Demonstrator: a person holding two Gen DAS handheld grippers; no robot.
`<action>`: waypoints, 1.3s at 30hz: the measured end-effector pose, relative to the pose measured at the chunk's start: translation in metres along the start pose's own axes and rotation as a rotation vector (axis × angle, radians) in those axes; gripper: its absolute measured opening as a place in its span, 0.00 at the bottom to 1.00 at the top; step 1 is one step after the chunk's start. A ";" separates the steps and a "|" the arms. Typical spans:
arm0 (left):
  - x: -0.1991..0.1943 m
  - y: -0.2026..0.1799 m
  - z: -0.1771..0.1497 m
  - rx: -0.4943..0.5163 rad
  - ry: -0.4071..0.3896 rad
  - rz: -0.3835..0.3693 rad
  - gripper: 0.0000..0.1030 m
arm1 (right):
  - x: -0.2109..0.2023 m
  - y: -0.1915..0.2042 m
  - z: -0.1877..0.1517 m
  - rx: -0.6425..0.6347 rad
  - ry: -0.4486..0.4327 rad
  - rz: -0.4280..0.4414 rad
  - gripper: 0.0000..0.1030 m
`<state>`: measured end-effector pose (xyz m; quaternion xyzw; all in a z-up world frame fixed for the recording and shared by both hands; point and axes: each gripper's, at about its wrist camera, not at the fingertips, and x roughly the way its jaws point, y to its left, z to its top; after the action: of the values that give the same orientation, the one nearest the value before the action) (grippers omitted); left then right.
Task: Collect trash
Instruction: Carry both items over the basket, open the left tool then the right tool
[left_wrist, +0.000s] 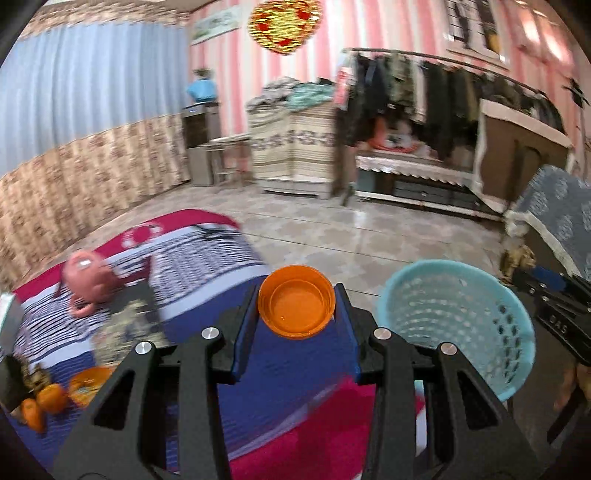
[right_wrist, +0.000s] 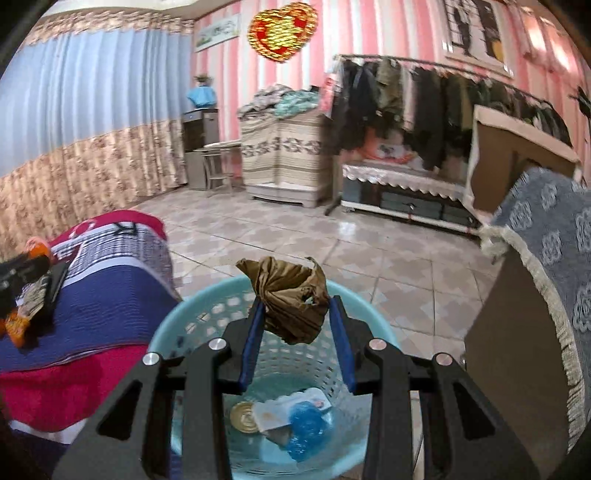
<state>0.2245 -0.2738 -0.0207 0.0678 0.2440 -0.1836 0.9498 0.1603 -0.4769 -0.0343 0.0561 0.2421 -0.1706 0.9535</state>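
My left gripper (left_wrist: 297, 301) is shut on an orange plastic lid (left_wrist: 296, 300), held above the striped blanket (left_wrist: 207, 258), left of the light-blue perforated trash basket (left_wrist: 458, 325). My right gripper (right_wrist: 297, 306) is shut on a crumpled brown paper wad (right_wrist: 291, 295), held over the basket's (right_wrist: 192, 317) opening. Inside the basket lie a gold can lid (right_wrist: 242, 415), a white wrapper (right_wrist: 280, 410) and a blue plastic piece (right_wrist: 306, 424). The right gripper also shows at the right edge of the left wrist view (left_wrist: 554, 306).
A pink teapot-shaped item (left_wrist: 88, 280), orange peel pieces (left_wrist: 44, 402) and a crumpled scrap (left_wrist: 122, 325) lie on the blanket. A chair with a grey cover (right_wrist: 546, 266) stands right of the basket. Tiled floor (right_wrist: 332, 243), a cabinet and a clothes rack lie beyond.
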 end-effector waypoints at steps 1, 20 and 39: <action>0.006 -0.010 0.001 0.008 0.007 -0.020 0.38 | 0.003 -0.003 -0.001 0.010 0.006 -0.006 0.35; 0.059 -0.078 0.007 0.063 0.045 -0.121 0.73 | 0.022 -0.035 -0.012 0.101 0.066 -0.044 0.35; 0.025 0.025 0.002 -0.073 0.022 0.080 0.95 | 0.029 -0.002 -0.009 0.043 0.056 -0.004 0.39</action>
<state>0.2558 -0.2591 -0.0300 0.0447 0.2579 -0.1357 0.9556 0.1794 -0.4859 -0.0562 0.0808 0.2650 -0.1759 0.9446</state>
